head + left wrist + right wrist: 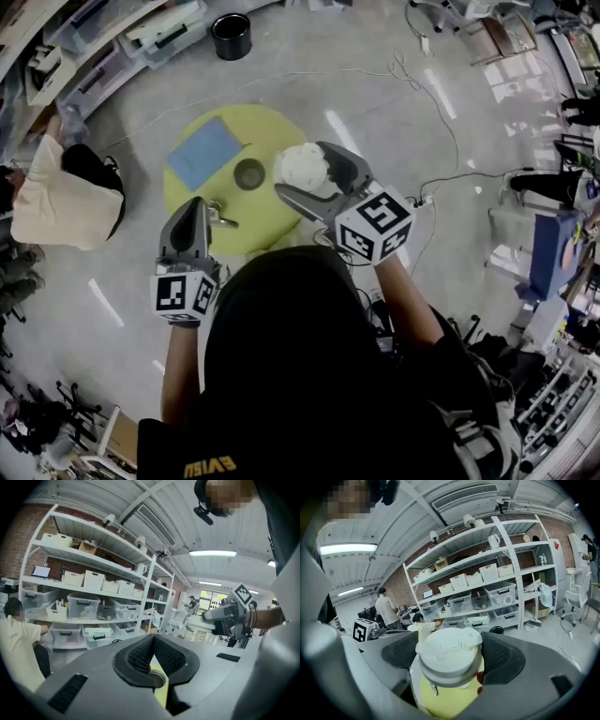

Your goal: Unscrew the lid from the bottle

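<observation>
**A:** Head view: your right gripper [302, 171] clamps the white lid [300, 161]; the bottle [249, 173] stands lidless on the yellow table [272, 234].

**B:** Left gripper view: your left gripper [152, 641] has its jaws pressed together, empty.

**A:** Right gripper view: both pads [502, 658] squeeze that lid.

Workshop lab, white shelving [487, 571], plastic storage bins [500, 592], brick wall [21, 536], floor cables [412, 84]

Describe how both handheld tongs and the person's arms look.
The left tongs and right tongs are grey moulded shells with black ribbed pads. Each carries a white cube with black square markers. The person wears a black short-sleeved top.
</observation>
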